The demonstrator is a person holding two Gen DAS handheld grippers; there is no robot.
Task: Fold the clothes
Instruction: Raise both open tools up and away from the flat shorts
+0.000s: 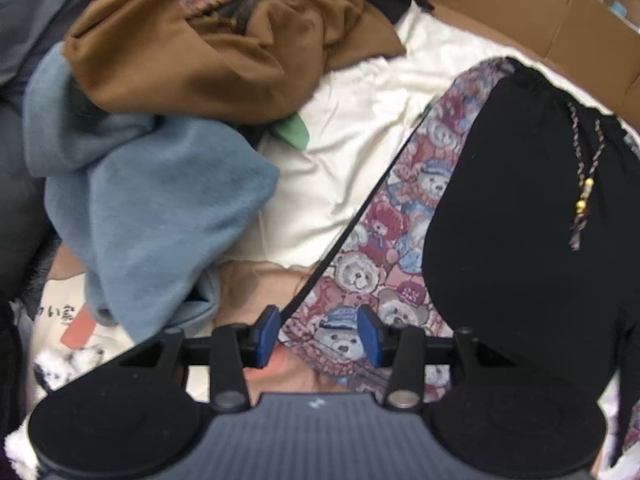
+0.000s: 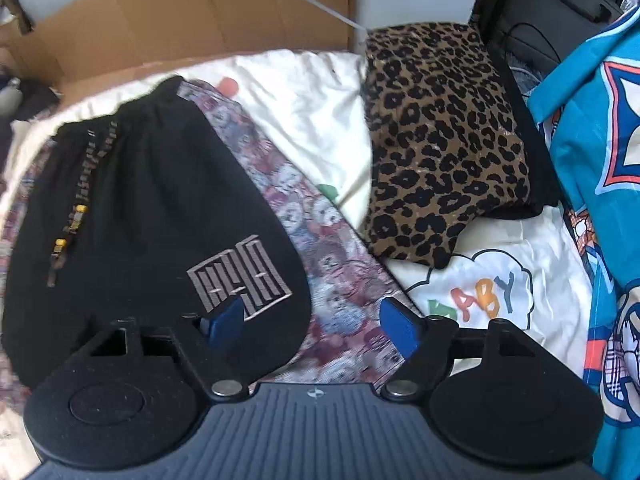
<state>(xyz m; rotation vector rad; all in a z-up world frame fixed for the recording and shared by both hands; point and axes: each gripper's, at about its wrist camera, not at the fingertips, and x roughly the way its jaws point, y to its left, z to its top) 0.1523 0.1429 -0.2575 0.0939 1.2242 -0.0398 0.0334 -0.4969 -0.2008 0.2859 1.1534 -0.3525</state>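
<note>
Black shorts (image 1: 520, 220) with a beaded drawstring (image 1: 584, 184) lie flat on a teddy-bear print cloth (image 1: 384, 264). In the right wrist view the shorts (image 2: 140, 220) show a grey logo (image 2: 244, 276) and the bear cloth (image 2: 336, 280) runs along their right side. My left gripper (image 1: 319, 336) is open just above the near edge of the bear cloth, left of the shorts. My right gripper (image 2: 313, 328) is open wide, its left fingertip over the shorts' logo corner and its right one over the bear cloth's edge. Neither holds anything.
A pile of brown (image 1: 224, 48) and blue (image 1: 152, 200) garments sits at the left on the white sheet (image 1: 352, 140). A folded leopard-print garment (image 2: 440, 140) lies right of the shorts. Cardboard (image 2: 160, 20) borders the far side; a turquoise cartoon fabric (image 2: 600, 160) hangs at the right.
</note>
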